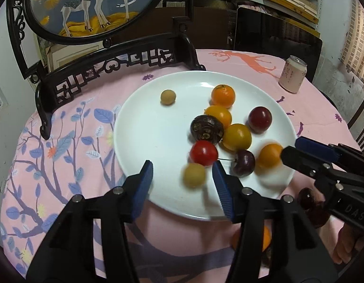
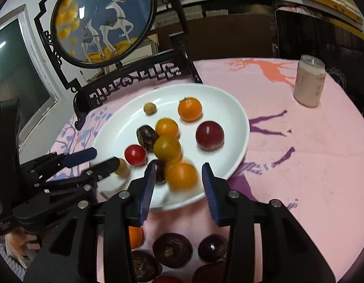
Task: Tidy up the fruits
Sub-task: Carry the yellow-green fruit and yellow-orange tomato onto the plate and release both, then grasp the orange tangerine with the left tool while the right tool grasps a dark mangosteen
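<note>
Both grippers are spread and empty: the left gripper [image 1: 183,173] frames a blurred small tan fruit [image 1: 194,175], the right gripper [image 2: 179,176] a blurred orange fruit [image 2: 181,176], at the lower edge of the round white ceramic plate [image 1: 144,122].

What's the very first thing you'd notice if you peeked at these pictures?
The big white plate in the middle of the pink tablecloth, dotted with little round fruits in orange, red, yellow and dark purple. Behind it stands a black carved frame with a round picture of two white deer. Two open claws reach over the plate's near edge, left claw and right claw.
</note>
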A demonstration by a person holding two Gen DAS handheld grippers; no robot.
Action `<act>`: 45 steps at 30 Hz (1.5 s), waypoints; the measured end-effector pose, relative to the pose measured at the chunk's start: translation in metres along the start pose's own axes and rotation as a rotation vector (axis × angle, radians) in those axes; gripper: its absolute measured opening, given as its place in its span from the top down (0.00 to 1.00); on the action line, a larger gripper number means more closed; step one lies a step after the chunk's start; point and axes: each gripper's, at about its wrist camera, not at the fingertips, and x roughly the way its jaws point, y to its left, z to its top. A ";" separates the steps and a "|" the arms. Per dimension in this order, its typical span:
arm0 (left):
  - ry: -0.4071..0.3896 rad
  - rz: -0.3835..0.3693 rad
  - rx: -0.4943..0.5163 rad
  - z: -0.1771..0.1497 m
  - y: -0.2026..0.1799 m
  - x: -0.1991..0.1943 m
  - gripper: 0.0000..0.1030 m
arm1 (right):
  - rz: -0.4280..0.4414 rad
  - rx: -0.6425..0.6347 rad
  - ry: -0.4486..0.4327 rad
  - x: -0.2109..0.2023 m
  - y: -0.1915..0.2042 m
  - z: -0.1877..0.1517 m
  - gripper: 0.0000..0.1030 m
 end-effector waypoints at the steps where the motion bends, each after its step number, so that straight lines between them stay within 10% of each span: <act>1: -0.002 -0.002 -0.003 -0.001 0.001 -0.001 0.48 | 0.006 0.011 -0.009 -0.003 -0.003 -0.001 0.60; 23: -0.127 -0.157 0.311 -0.148 -0.061 -0.121 0.33 | 0.059 0.218 -0.103 -0.109 -0.048 -0.082 0.39; 30: -0.021 -0.176 0.398 -0.163 -0.085 -0.099 0.34 | 0.068 0.215 -0.095 -0.109 -0.046 -0.082 0.39; 33: 0.025 -0.178 0.388 -0.163 -0.084 -0.090 0.55 | 0.064 0.199 -0.092 -0.109 -0.043 -0.082 0.39; 45: 0.040 0.001 0.124 -0.135 -0.019 -0.069 0.56 | 0.058 0.049 -0.005 -0.089 -0.004 -0.096 0.39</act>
